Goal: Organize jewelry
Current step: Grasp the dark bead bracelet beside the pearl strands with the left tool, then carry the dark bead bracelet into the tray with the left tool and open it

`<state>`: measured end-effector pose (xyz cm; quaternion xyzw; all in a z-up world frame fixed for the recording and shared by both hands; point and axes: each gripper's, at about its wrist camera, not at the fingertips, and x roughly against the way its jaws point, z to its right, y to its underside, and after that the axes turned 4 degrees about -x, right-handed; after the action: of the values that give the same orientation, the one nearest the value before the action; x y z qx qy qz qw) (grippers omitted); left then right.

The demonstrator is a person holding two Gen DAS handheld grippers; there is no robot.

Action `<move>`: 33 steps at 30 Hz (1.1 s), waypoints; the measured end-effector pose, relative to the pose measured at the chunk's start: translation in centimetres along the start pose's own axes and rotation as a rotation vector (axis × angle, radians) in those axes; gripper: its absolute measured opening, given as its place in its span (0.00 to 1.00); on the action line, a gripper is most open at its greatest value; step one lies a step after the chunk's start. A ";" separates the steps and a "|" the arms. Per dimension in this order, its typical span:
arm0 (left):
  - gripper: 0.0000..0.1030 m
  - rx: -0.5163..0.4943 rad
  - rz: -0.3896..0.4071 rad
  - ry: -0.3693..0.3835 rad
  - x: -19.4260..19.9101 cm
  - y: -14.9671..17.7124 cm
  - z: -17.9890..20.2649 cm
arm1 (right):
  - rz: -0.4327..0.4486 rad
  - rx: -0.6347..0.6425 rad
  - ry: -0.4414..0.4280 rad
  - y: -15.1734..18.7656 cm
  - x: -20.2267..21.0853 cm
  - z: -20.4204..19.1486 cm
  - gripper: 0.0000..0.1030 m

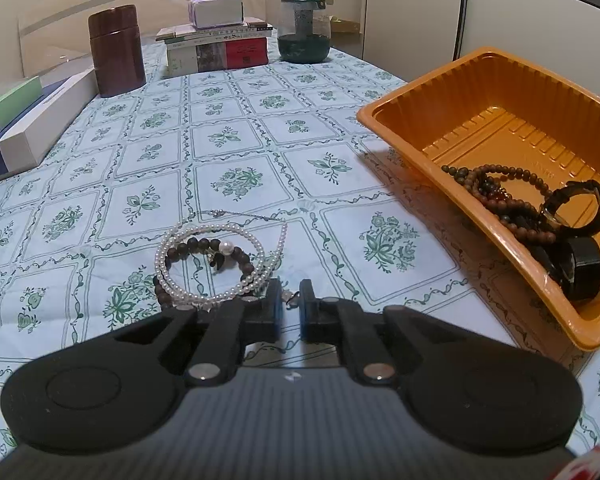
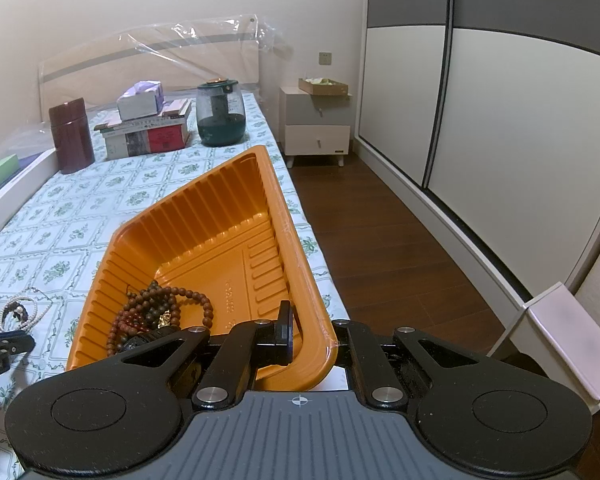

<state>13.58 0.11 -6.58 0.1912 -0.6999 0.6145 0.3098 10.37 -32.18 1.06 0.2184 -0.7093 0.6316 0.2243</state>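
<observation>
half the jewelry is in the tray, one cluster still out

the bed [image 1: 260,128], under its green-patterned cloth, carries everything. the orange tray [image 1: 452,120] sits at its right edge, tilted up, because the right hand-held gripper [image 2: 312,334] is clamped on the tray's near corner wall, one finger inside and one outside. inside it already lie the wooden bead strands [image 1: 500,196] and two dark watches [image 1: 576,216], so that part looks done. left out on the cloth are the pearl strand [image 1: 204,264], a dark bead bracelet [image 1: 220,248] coiled within it, and a thin chain [image 1: 244,214] beyond. the left hand-held gripper [image 1: 290,304] is nearly together just beside the pearls, pinching something small and thin; what it holds is too small to make out. the right gripper's outer finger is hidden behind the tray rim.
</observation>
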 end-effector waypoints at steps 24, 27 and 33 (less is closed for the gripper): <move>0.07 -0.098 0.129 0.335 4.8 -3.9 8.2 | 0.001 -0.003 -0.001 0.0 0.1 -0.1 0.07; 0.07 -0.114 0.120 0.347 4.4 -3.7 8.9 | 0.000 -0.006 -0.002 -0.1 0.1 -0.1 0.07; 0.08 -0.131 0.120 0.350 4.2 -3.6 9.5 | 0.000 -0.007 -0.002 -0.1 0.1 -0.1 0.07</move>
<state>10.95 -9.30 -1.66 0.0188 -0.6841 0.6087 0.4014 10.35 -32.06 1.23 0.2183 -0.7118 0.6288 0.2243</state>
